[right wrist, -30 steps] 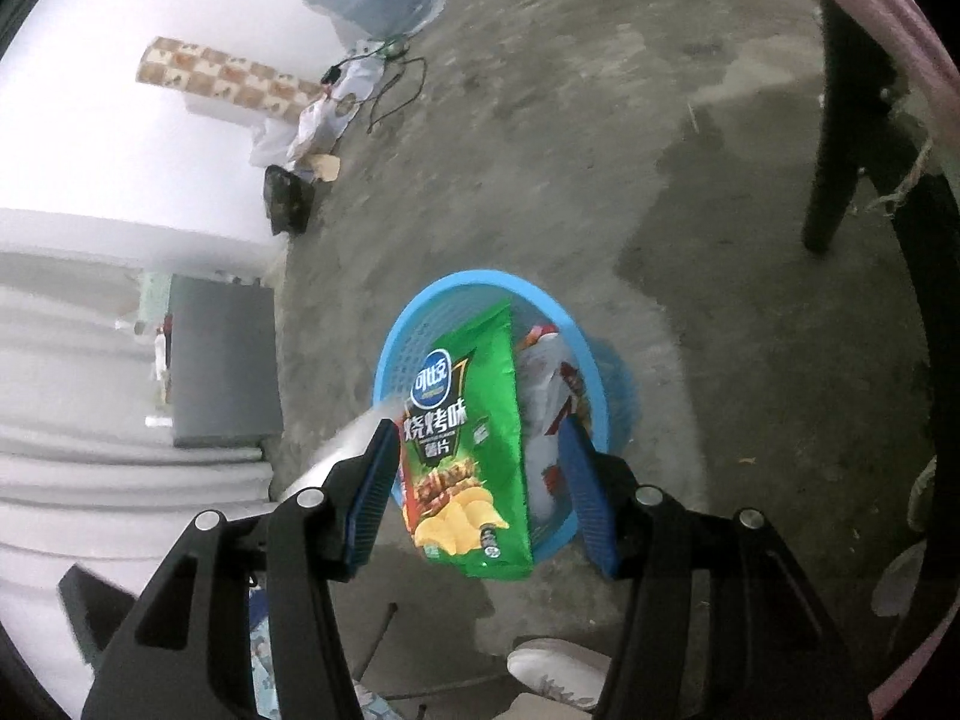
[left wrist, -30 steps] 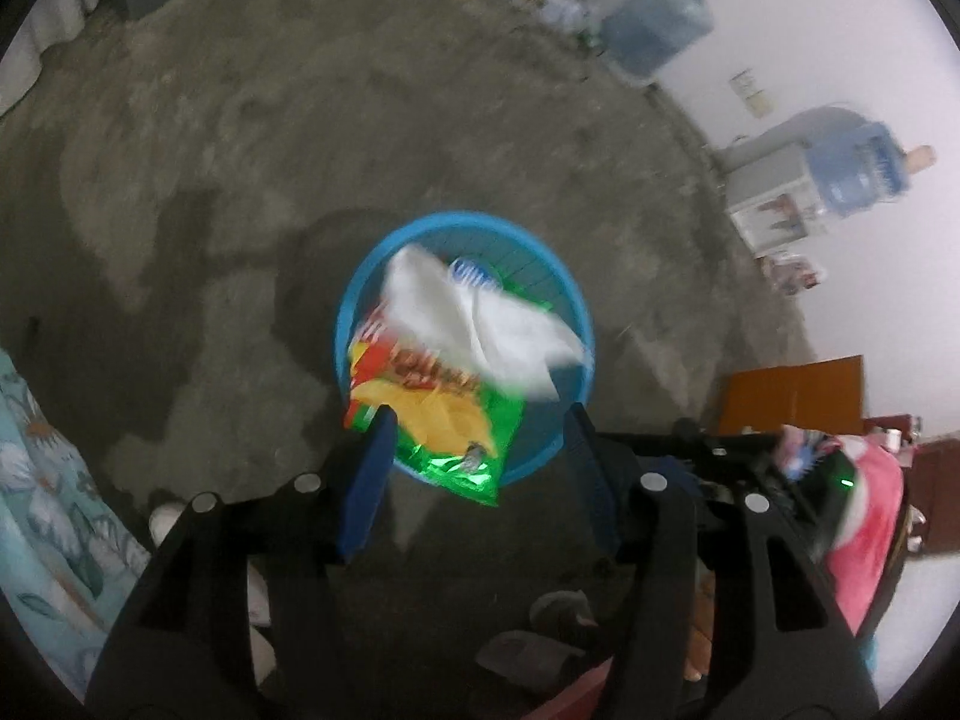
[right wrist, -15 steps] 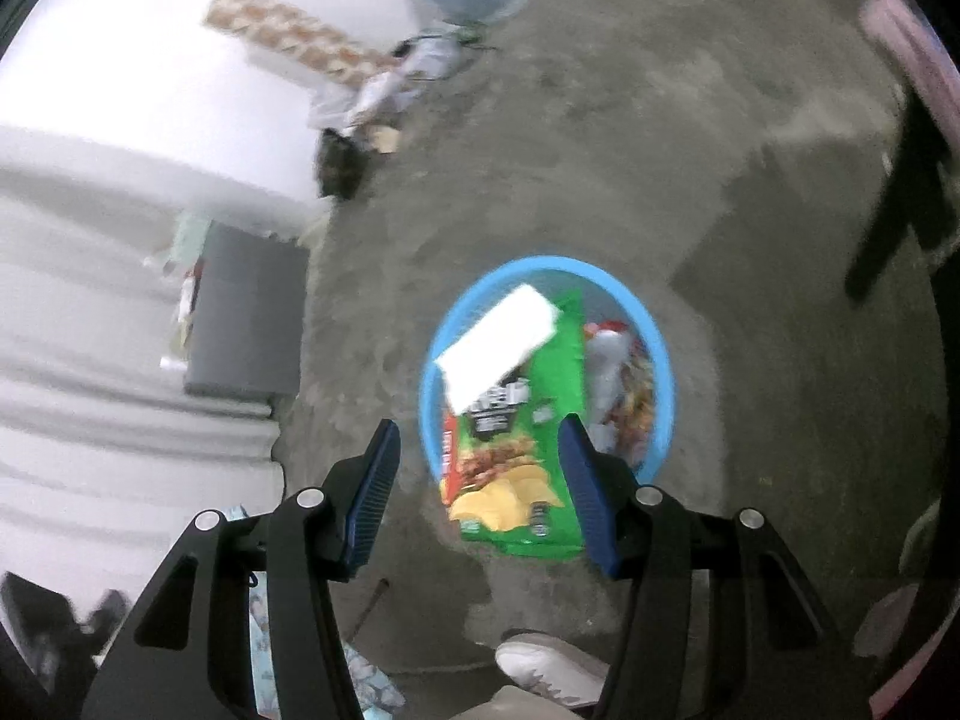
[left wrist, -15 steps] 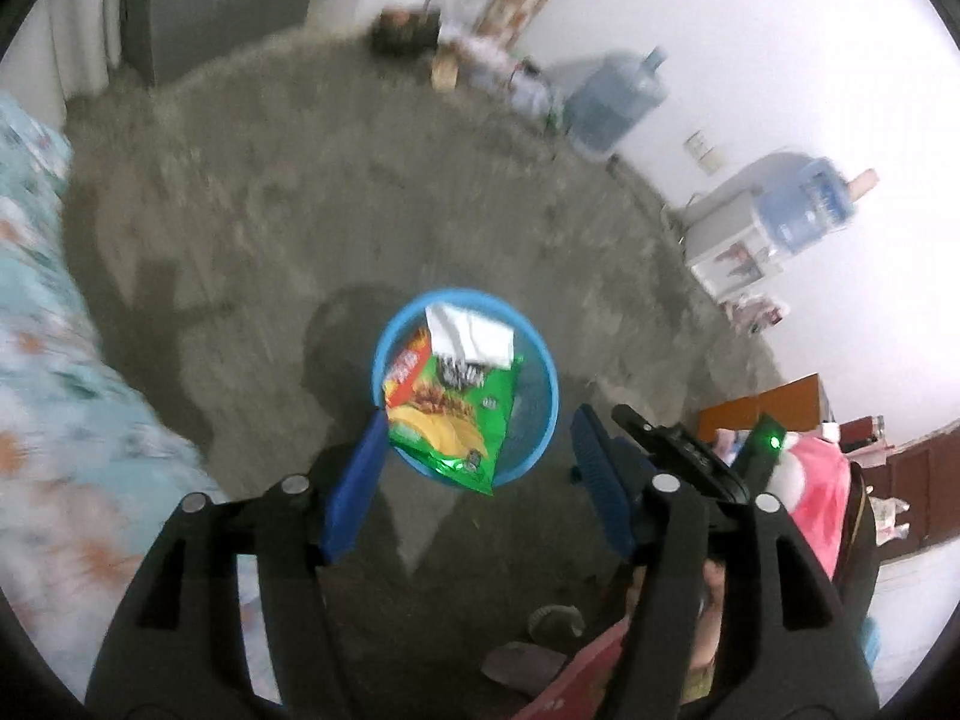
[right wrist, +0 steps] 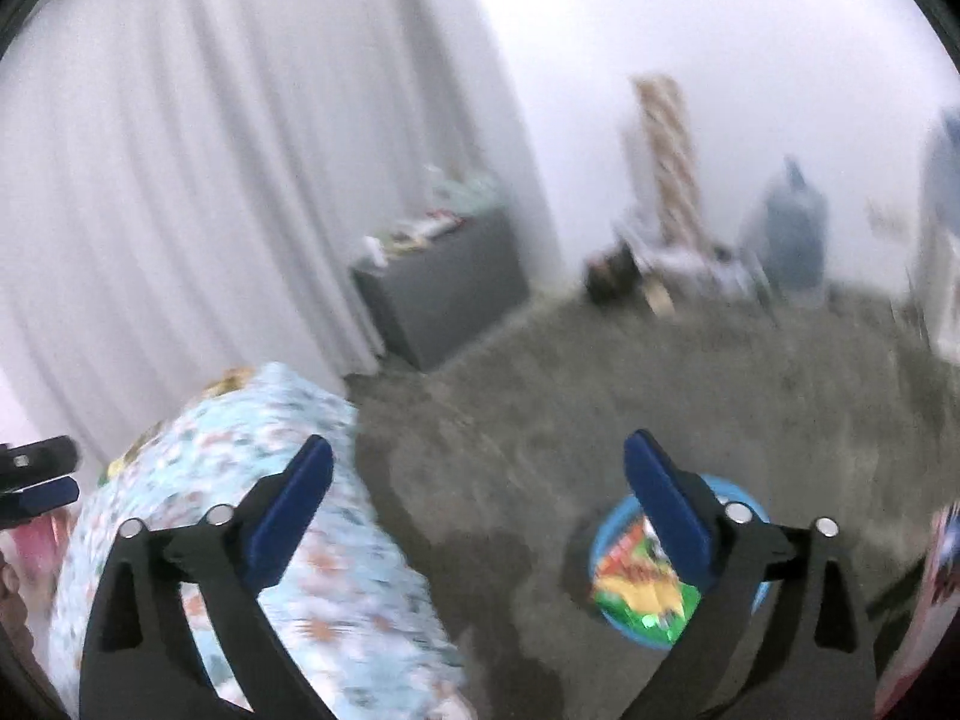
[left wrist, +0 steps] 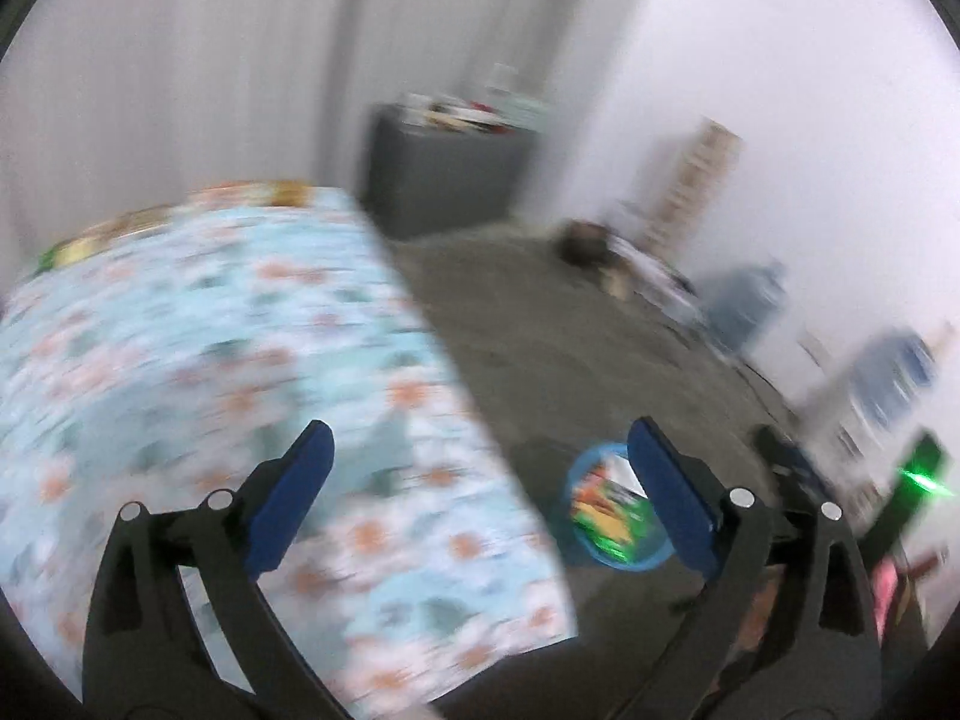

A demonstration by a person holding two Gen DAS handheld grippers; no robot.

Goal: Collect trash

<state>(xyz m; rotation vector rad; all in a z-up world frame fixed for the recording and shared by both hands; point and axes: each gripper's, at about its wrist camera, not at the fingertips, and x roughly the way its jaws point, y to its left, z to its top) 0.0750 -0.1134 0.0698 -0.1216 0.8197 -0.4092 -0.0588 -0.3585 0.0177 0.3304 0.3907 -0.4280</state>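
Curtains (right wrist: 180,192) fill the right view; left shows mostly bedspread (left wrist: 228,396).

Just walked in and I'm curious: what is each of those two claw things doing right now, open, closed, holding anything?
Left gripper: jaws opening wide, nothing between them.
Right gripper: jaws opening wide, nothing between them.

We see bare floor (right wrist: 600,396) open ahead; the flowered bed (left wrist: 210,372) blocks our left, the blue basket (right wrist: 606,540) our right
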